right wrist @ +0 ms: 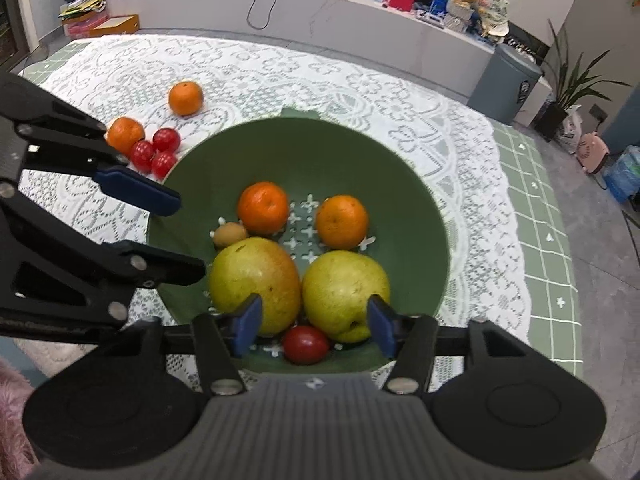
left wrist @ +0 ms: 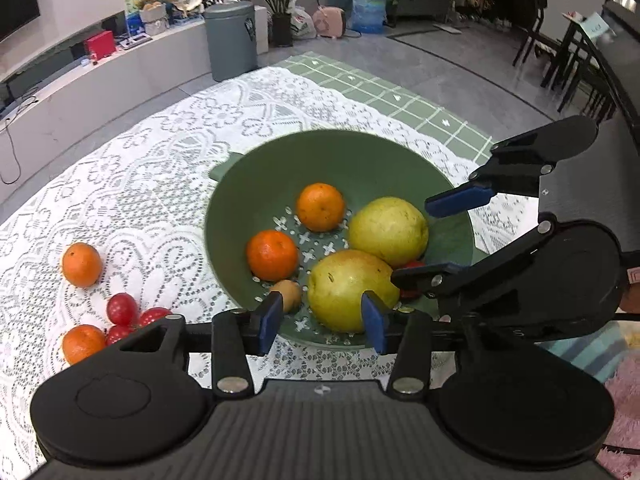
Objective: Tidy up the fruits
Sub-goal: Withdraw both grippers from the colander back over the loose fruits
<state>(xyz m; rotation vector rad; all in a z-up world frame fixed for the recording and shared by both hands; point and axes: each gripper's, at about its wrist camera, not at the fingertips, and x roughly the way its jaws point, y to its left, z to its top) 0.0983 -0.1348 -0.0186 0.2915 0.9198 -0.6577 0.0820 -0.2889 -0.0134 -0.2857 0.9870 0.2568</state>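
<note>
A green colander bowl (left wrist: 256,184) (right wrist: 304,148) on the lace cloth holds two oranges (left wrist: 320,207) (right wrist: 263,208), two yellow-green pears (left wrist: 348,292) (right wrist: 344,288), a small brown fruit (left wrist: 289,294) (right wrist: 230,234) and a red tomato (right wrist: 306,344). My left gripper (left wrist: 322,322) (right wrist: 168,236) stands open over the bowl's near rim, its pads either side of the nearer pear and the brown fruit, pressing on neither. My right gripper (right wrist: 315,330) (left wrist: 440,240) hangs open above the tomato and touches nothing. Two more oranges (left wrist: 82,265) (right wrist: 185,98) and three cherry tomatoes (left wrist: 122,309) (right wrist: 154,152) lie on the cloth outside the bowl.
The white lace cloth (left wrist: 168,152) lies over a green checked cloth (left wrist: 400,96). Beyond the table's far edge stand a grey bin (left wrist: 231,40), a potted plant (left wrist: 280,8) and a low counter (right wrist: 320,20). Dark chairs (left wrist: 568,60) stand at the far right.
</note>
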